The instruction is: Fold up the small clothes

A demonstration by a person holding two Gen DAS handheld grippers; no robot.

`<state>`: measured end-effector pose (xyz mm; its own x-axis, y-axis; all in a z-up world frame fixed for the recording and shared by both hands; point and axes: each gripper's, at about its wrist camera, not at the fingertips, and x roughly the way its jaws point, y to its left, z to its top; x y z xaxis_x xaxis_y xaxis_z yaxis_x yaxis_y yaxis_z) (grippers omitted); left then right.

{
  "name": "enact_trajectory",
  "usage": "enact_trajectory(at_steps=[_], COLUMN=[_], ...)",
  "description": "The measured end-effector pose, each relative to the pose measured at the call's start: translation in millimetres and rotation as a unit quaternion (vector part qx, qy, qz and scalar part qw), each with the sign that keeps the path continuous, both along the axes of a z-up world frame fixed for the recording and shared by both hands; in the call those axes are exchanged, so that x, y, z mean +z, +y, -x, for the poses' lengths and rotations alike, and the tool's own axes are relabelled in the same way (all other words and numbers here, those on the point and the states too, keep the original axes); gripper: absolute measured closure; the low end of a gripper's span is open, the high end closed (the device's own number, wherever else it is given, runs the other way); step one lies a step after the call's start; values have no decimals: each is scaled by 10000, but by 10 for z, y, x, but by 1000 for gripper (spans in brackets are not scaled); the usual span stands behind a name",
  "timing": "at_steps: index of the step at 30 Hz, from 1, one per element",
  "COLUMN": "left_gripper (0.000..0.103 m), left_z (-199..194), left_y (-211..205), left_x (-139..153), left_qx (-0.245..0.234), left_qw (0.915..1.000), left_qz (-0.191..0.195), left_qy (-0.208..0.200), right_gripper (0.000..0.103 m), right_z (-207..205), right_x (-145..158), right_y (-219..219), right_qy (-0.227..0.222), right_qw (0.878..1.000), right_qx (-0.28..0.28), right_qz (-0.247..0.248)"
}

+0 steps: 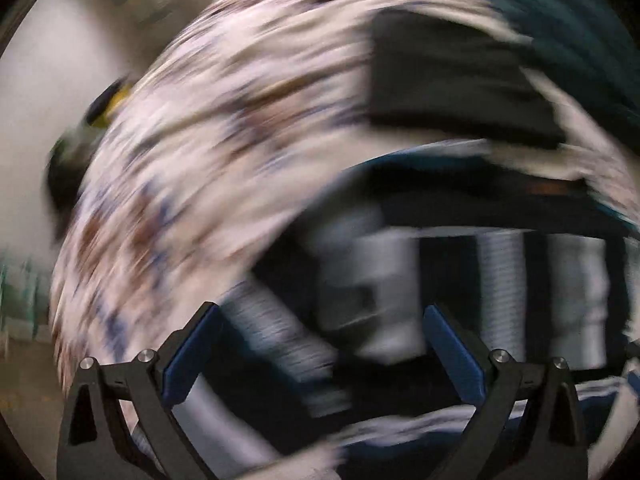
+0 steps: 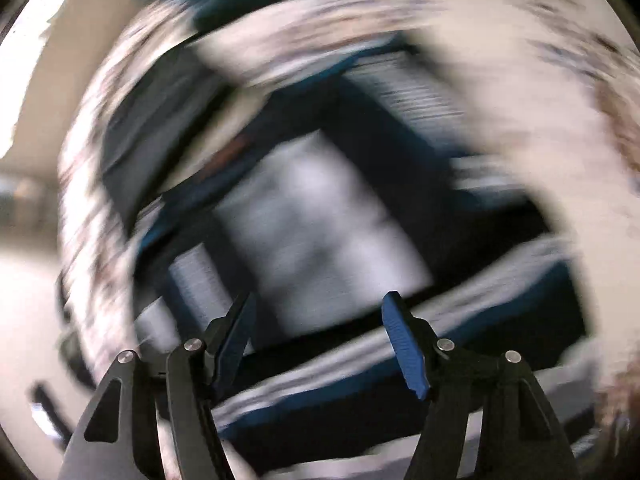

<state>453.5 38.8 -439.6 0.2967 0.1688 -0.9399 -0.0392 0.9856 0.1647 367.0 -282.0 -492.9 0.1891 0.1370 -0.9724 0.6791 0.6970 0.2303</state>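
Ahead of both claws lies a dark garment with pale striped panels (image 1: 500,280), blurred, on a patterned sheet (image 1: 200,140). The left claw (image 1: 320,344) and right claw (image 2: 320,336) are both spread, holding nothing; neither looks clearly nearer.

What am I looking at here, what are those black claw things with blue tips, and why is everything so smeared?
No robot here: a person holds a two-finger gripper in each hand, each carrying a fisheye camera looking along its fingers. One picture is from the left gripper, the other from the right gripper. Both stand open and hold nothing. The smearing is motion blur. Ahead lies a striped garment in dark and pale bands, on a white patterned cloth that covers the surface. A dark folded piece lies farther back in the left view. Finer detail is too blurred to tell.
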Motion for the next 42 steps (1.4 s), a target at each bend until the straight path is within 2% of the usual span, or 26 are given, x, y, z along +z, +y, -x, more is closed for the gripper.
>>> enact_trajectory(at_steps=[3,4,5,7,11,14,16,18,20,22,23,24,26,29,33,35,37,39,41,42], left_gripper=[0,0,0,0,0,0,5,5,5,13,31,63,98,100,100,103,103,102,100,96], left_z=[-328,-422,-505,-616,-826,-930,-999,-1051,-1091,-1119,-1128,-1124,-1114,-1093,-1150,-1233,-1166,-1234,-1282,-1288], left_y=[-1033,-1379,-1760,-2276,-3050,-3336,-3435,-3491,-3563,-3641,-3677,-3698,-3695,-3608,-3424,-3293,-3146,-3039,-2947,-2946], left_x=[12,-27,-84,-202,-497,-599,-610,-621,-702,-834,-924,-989,-1093,-1011,-904,-932,-943,-982,-928,-902], left_qx=[-1133,-1501,-1866,-2362,-2893,-3164,-3274,-3309,-3404,-3457,-3489,-3490,-3444,-3393,-3249,-3049,-2890,-2618,-2465,-2471], left_qw=[9927,9874,9810,9696,9534,9437,9391,9372,9311,9262,9236,9228,9209,9267,9339,9423,9470,9487,9456,9443], left_qz=[401,494,504,509,272,185,276,343,467,469,452,407,554,752,831,692,640,981,1454,1530], left_qy=[-18,72,169,382,817,950,1011,1045,1223,1428,1521,1582,1741,1428,1240,1199,1248,1476,1550,1544], right_gripper=[36,40,54,60,60,60,59,59,59,59,60,60,78,88,91,92,92,92,91,91], right_z=[196,251,288,360,497,552,613,628,646,637,654,655,618,662,712,691,659,583,532,531], right_x=[-245,-330,-395,-526,-688,-731,-765,-821,-935,-1031,-1059,-1079,-1076,-1048,-942,-903,-905,-923,-918,-908], right_y=[-627,-816,-930,-1132,-1339,-1403,-1388,-1365,-1367,-1338,-1342,-1341,-1310,-1305,-1351,-1368,-1365,-1368,-1370,-1381], right_qy=[328,302,289,213,-104,-215,-358,-413,-466,-472,-513,-523,-494,-503,-539,-527,-419,-361,-340,-351], right_qw=[9984,9976,9963,9915,9732,9603,9492,9405,9274,9192,9142,9116,9141,9199,9327,9402,9458,9489,9523,9507], right_qx=[-453,-619,-778,-1134,-1831,-2110,-2240,-2331,-2548,-2716,-2842,-2924,-2998,-2951,-2804,-2702,-2604,-2519,-2334,-2310], right_qz=[47,-70,-203,-603,-1385,-1813,-2183,-2436,-2700,-2811,-2843,-2841,-2684,-2534,-2204,-2008,-1894,-1868,-1937,-2038])
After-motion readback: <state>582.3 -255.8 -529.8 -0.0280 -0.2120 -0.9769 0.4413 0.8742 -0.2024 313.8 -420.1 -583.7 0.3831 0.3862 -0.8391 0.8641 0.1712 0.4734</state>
